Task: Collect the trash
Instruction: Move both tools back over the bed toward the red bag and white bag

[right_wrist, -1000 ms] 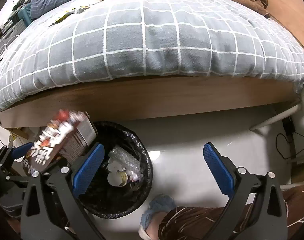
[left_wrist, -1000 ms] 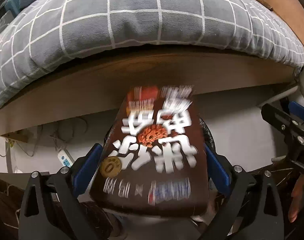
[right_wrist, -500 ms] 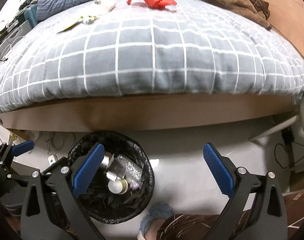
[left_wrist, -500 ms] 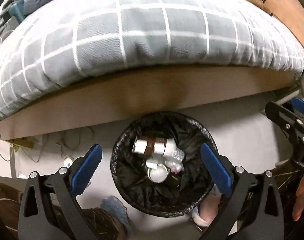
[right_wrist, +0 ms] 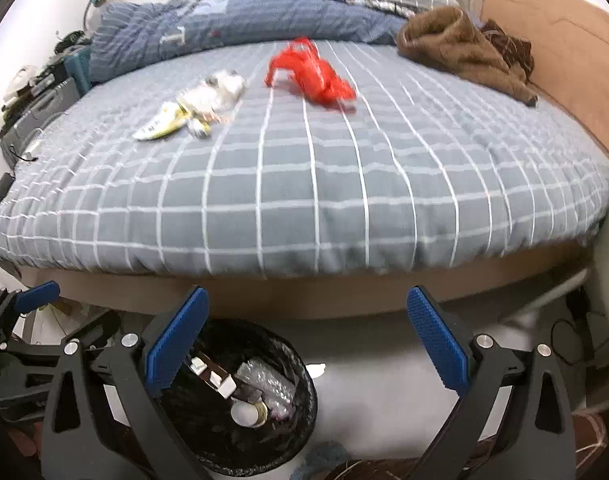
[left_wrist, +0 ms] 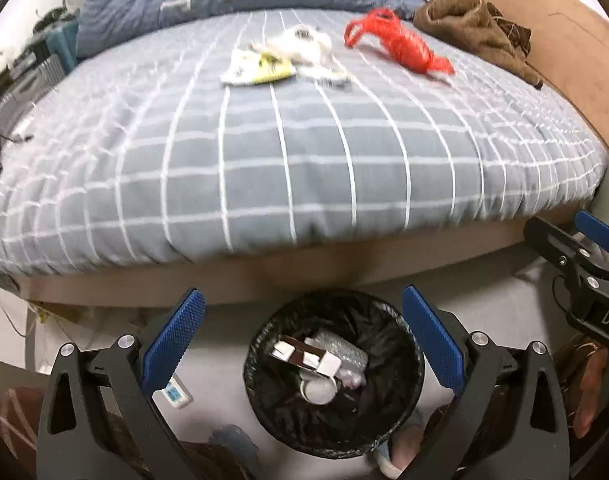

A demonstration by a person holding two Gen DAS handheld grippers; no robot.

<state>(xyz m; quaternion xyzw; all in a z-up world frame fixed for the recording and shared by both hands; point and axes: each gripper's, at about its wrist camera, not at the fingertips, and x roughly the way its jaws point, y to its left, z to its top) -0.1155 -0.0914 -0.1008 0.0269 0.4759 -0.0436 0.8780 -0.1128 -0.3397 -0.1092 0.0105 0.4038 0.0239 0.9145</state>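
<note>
Bed (left_wrist: 304, 168) w/ grey checked cover fills the upper view, front edge overhanging a wood frame; bare pale floor (right_wrist: 384, 380) betw. frame and grippers – open room there. Brown garment (right_wrist: 460, 52) at far right by the headboard. On the cover: red plastic bag (left_wrist: 400, 46), white/yellow wrappers (left_wrist: 272, 64) just left of it, print too blurred to read. Black-lined bin (left_wrist: 332, 372) on floor below bed edge – holds a brown-and-white box (left_wrist: 304, 358), bubble wrap, a round white lid. Left gripper (left_wrist: 304, 340) over bin, jaws spread, empty. Right gripper (right_wrist: 304, 344) jaws spread, empty, bin at its left.
</note>
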